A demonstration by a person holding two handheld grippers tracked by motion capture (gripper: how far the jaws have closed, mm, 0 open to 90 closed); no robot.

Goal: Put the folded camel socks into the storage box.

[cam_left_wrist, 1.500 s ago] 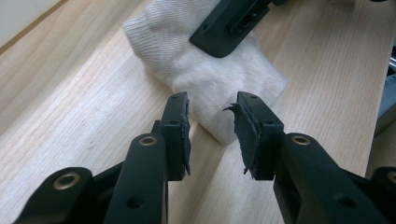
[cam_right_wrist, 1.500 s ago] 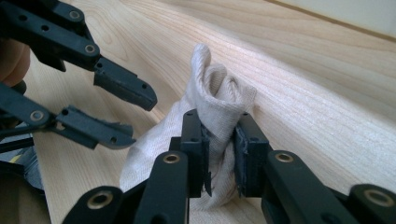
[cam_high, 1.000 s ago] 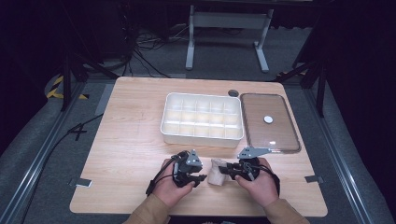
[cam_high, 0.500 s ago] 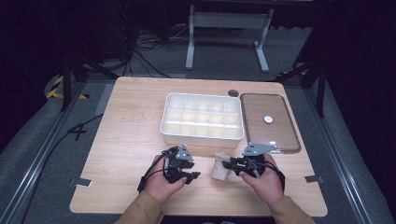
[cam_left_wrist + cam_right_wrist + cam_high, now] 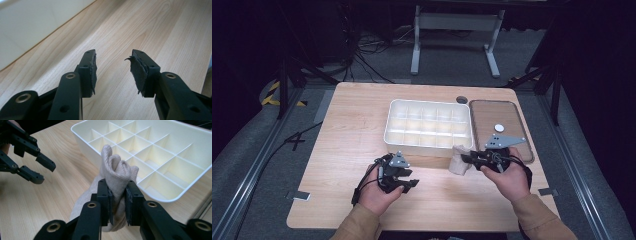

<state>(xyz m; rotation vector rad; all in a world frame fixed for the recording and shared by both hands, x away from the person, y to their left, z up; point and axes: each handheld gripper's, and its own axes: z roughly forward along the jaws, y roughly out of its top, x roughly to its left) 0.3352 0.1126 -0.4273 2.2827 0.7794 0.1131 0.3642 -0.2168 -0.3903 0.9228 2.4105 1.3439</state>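
Note:
A bunched beige sock (image 5: 117,167) is pinched between the jaws of my right gripper (image 5: 117,186), which is shut on it. In the high view the sock (image 5: 458,161) hangs off the right gripper (image 5: 465,158), just in front of the near right corner of the white compartment tray (image 5: 430,106). My left gripper (image 5: 413,179) sits to the left of the sock, apart from it. Its jaws have just been opening and stand open with nothing between them above bare wood (image 5: 113,56). The right gripper view also shows the left gripper (image 5: 41,171) at the upper left.
The tray's compartments (image 5: 172,147) look empty. A brown lid-like tray (image 5: 484,131) with a small white disc (image 5: 499,128) lies right of the white tray. The tray's wall (image 5: 27,27) runs past the left gripper. The wooden table (image 5: 347,130) has open space at its left.
The left gripper let go of the sock, opened and drew away to the left. The right gripper lifted the sock up and toward the tray.

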